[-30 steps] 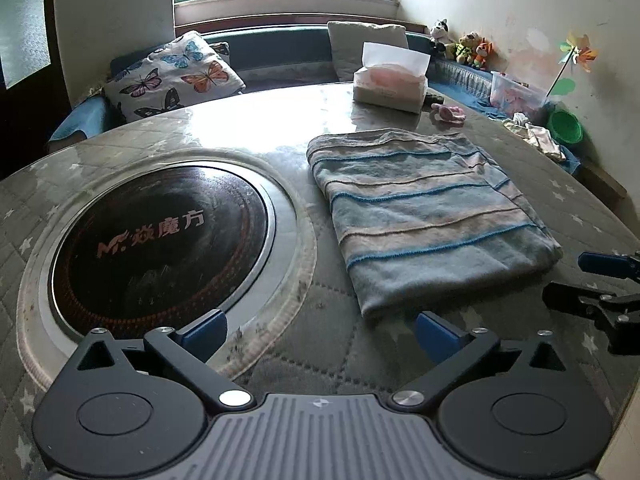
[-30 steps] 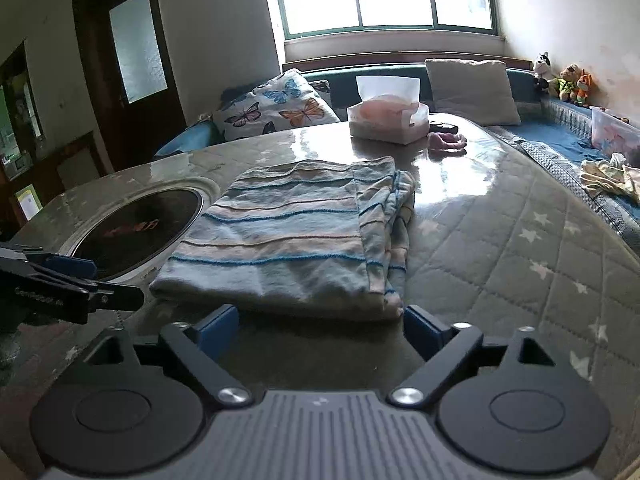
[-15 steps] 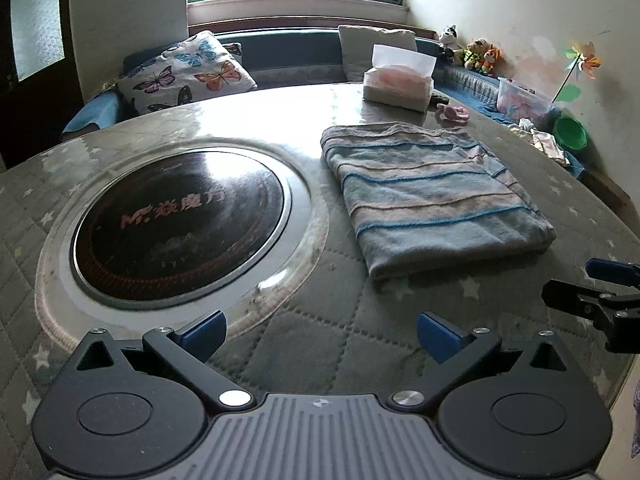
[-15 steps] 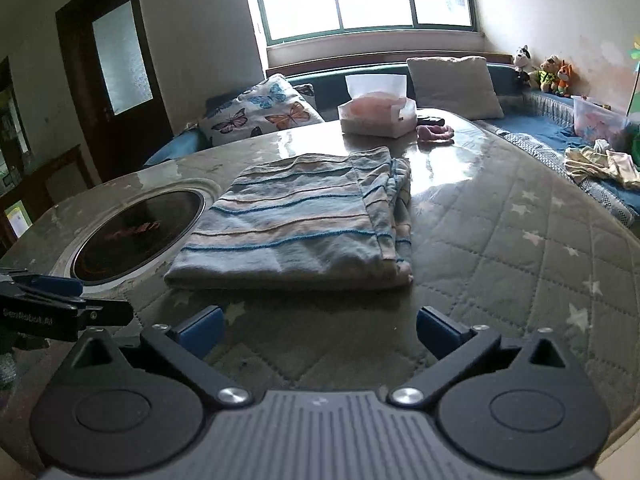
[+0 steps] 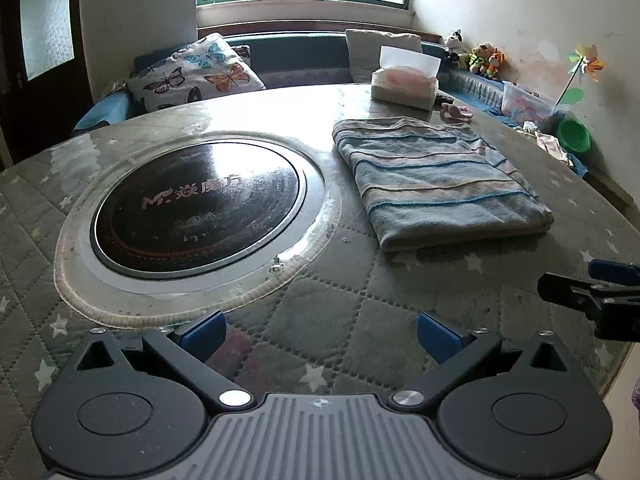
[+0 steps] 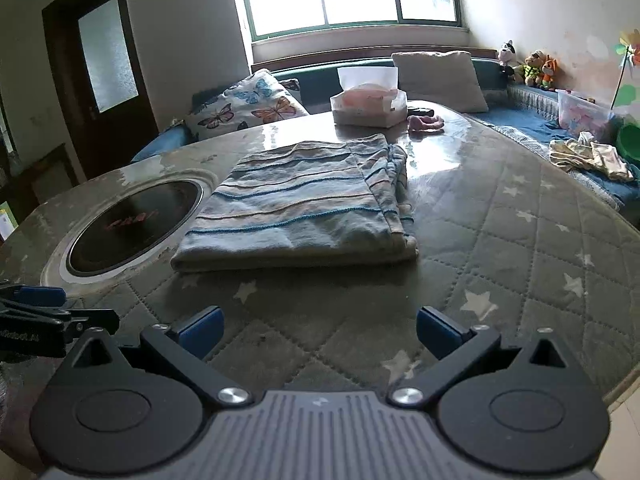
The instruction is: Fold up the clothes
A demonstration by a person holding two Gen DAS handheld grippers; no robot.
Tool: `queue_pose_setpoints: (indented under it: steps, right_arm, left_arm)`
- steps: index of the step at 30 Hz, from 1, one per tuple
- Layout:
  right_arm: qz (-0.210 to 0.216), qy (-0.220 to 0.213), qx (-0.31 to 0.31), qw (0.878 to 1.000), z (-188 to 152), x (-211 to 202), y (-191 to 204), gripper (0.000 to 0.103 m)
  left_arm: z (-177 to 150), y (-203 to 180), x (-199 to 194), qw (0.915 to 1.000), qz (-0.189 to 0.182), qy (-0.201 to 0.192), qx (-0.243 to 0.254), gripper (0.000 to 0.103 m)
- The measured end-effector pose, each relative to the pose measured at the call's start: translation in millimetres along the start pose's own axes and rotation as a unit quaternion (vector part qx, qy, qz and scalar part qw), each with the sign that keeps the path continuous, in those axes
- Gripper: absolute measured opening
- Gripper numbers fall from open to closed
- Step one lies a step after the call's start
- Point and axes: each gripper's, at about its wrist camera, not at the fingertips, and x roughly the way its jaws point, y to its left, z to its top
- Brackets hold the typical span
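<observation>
— What writing can be read?

— On the black disc (image 5: 196, 210), left of centre in the left wrist view, a logo "M" followed by Chinese characters is seen in pink. In the right wrist view the same writing is blurred and cannot be read. On the left gripper (image 6: 60, 316), at the lower left edge of that view, white letters ending in "Robot.AI" are partly cut off.

— How are the grippers held?

— The left gripper (image 5: 320, 330) is held low over the table (image 5: 360, 300), at the bottom of its own view, with the fingers (image 5: 202, 330) spread wide and nothing between them. The right gripper (image 6: 318, 328) is held the same way, fingers (image 6: 438, 328) wide apart and empty. In the left wrist view the right gripper (image 5: 592, 286) is cut off by the right edge.

— Where is the cloth?

— The striped cloth (image 5: 436, 176) is laid folded on the table, right of centre, beside the disc. A tissue box (image 5: 404, 86) is seen behind it in the upper part. The small pink thing (image 6: 426, 123) near the box is hard to make out.
</observation>
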Motion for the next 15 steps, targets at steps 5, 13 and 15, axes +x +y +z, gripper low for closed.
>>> queue_pose_setpoints:
  steps: [5,13,15]
  right_arm:
    - [-0.002,-0.001,-0.003,1.000,-2.9,-2.9,3.1,0.103]
    - [-0.005,0.009,-0.010,1.000,-11.4,-1.1,6.9,0.103]
    - [-0.002,0.008,-0.012,1.000,-12.6,-1.9,7.8,0.103]
  left_arm:
    - [-5.5,-2.0,-1.6,1.0000,0.003,0.002,0.001,0.103]
    - [-15.3,-5.0,-4.9,1.0000,0.009,0.003,0.002,0.103]
    - [-17.1,-5.5,-5.1,0.9999,0.010,0.003,0.004,0.103]
